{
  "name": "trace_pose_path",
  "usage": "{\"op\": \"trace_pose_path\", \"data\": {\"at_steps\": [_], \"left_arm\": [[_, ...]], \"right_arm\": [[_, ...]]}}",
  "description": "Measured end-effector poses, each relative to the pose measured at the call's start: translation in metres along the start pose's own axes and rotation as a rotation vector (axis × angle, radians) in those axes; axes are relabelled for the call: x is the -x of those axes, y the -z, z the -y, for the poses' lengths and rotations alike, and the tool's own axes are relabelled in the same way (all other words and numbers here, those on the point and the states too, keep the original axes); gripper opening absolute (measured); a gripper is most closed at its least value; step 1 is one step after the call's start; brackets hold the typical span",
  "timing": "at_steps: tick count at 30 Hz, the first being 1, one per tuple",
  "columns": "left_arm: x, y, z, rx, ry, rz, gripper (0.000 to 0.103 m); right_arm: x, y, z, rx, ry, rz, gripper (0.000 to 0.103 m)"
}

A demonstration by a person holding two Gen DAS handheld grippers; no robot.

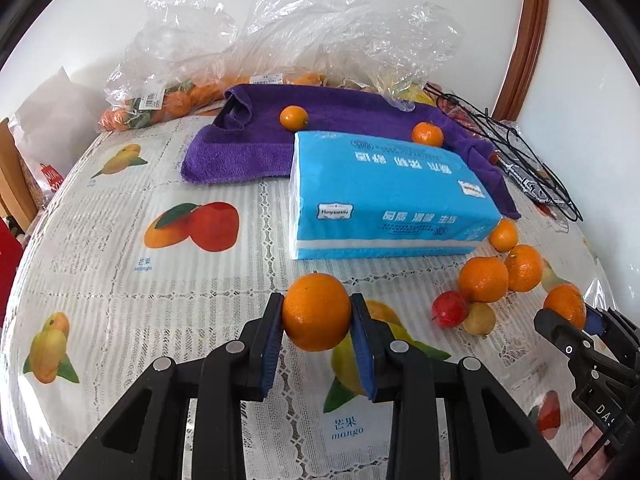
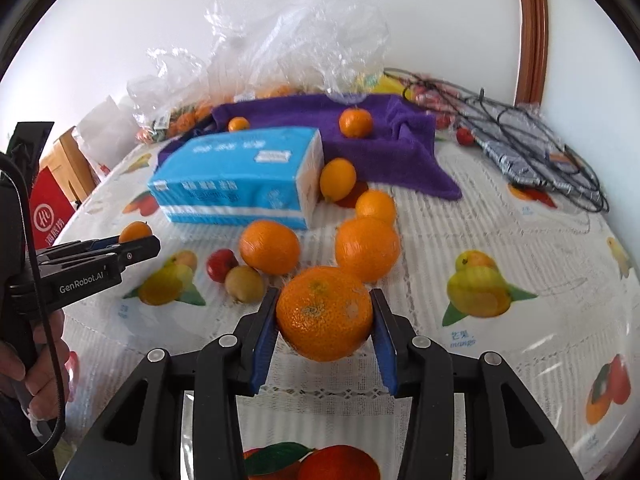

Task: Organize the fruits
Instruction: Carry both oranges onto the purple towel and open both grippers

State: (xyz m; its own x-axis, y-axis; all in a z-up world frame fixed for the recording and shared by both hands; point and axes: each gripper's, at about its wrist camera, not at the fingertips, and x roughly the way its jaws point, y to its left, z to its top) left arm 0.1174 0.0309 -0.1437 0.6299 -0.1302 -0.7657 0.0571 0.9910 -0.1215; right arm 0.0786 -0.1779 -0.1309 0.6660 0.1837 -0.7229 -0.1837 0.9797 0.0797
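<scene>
My left gripper (image 1: 317,312) is shut on a small orange (image 1: 316,311), held just above the fruit-print tablecloth (image 1: 160,300). My right gripper (image 2: 325,314) is shut on a larger, speckled orange (image 2: 325,312). In the left wrist view the right gripper (image 1: 568,316) shows at the right edge with its orange (image 1: 565,305). In the right wrist view the left gripper (image 2: 132,242) enters from the left, held by a hand (image 2: 40,360). Loose oranges (image 2: 270,246) (image 2: 366,248), a red fruit (image 2: 221,265) and a yellowish fruit (image 2: 244,283) lie close together in front of the blue tissue pack (image 2: 240,184).
A purple towel (image 1: 320,120) behind the tissue pack carries two small oranges (image 1: 294,117) (image 1: 427,134). Clear plastic bags (image 1: 280,32) with more oranges line the far wall. A black wire rack (image 1: 520,152) lies at the right. The table edge curves away at the left.
</scene>
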Motion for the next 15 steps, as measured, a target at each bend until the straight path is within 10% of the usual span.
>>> {"op": "trace_pose_path", "data": {"at_steps": [15], "left_arm": [[0.018,-0.082,-0.002,0.008,0.000,0.099,0.031]], "right_arm": [[-0.014,-0.102,-0.004,0.001,-0.022,0.126,0.043]]}}
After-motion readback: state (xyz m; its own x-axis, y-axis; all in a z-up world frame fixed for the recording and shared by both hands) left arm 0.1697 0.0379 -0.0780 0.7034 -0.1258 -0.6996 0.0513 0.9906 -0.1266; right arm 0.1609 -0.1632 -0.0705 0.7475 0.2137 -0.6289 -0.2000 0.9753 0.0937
